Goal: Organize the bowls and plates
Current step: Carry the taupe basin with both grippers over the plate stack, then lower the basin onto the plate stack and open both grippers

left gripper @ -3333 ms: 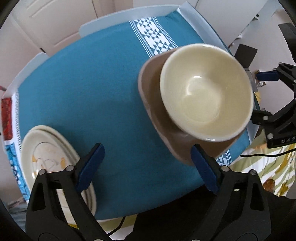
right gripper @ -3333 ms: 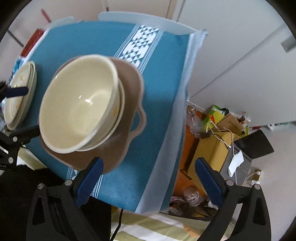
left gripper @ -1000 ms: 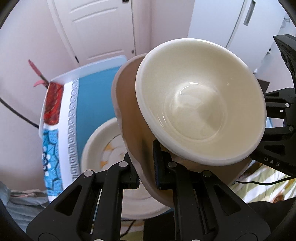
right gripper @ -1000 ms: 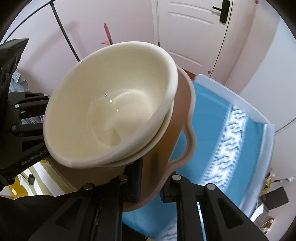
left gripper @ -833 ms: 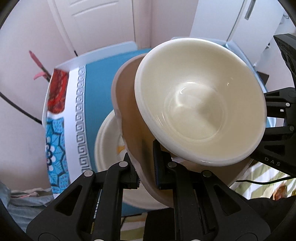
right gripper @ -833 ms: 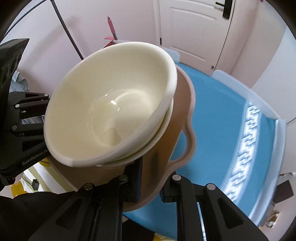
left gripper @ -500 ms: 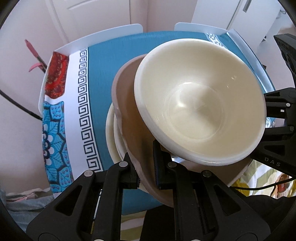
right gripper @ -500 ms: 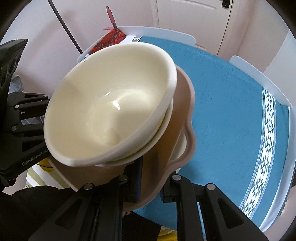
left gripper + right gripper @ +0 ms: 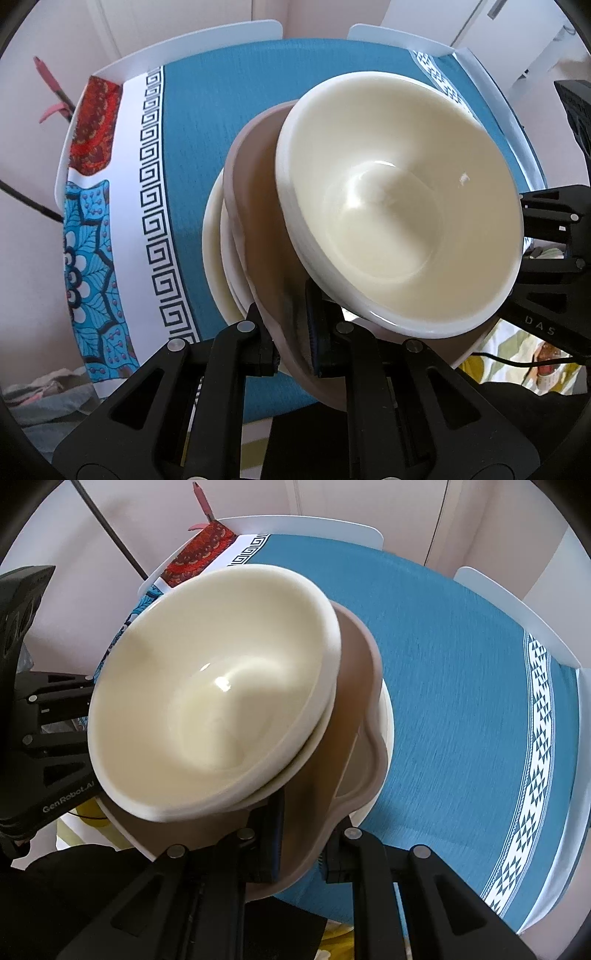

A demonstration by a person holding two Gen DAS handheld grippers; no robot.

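Note:
A brown plate with lobed handles (image 9: 258, 206) carries stacked cream bowls (image 9: 399, 206). My left gripper (image 9: 291, 339) is shut on the plate's near rim. My right gripper (image 9: 299, 834) is shut on the opposite rim of the brown plate (image 9: 358, 716), under the cream bowls (image 9: 214, 698). The load hangs just above a stack of cream plates (image 9: 214, 236) on the blue tablecloth; its edge also shows in the right wrist view (image 9: 388, 716). Whether the brown plate touches the stack is hidden.
The table (image 9: 221, 40) has a white rim and a blue cloth (image 9: 207, 99) with a patterned red and white border (image 9: 92, 122) on the left. A striped yellow fabric (image 9: 517, 350) lies below the table's near edge.
Both grippers closed on the brown plate, lifted it with the bowls, carried it left across the table and have lowered it over the stack of cream plates.

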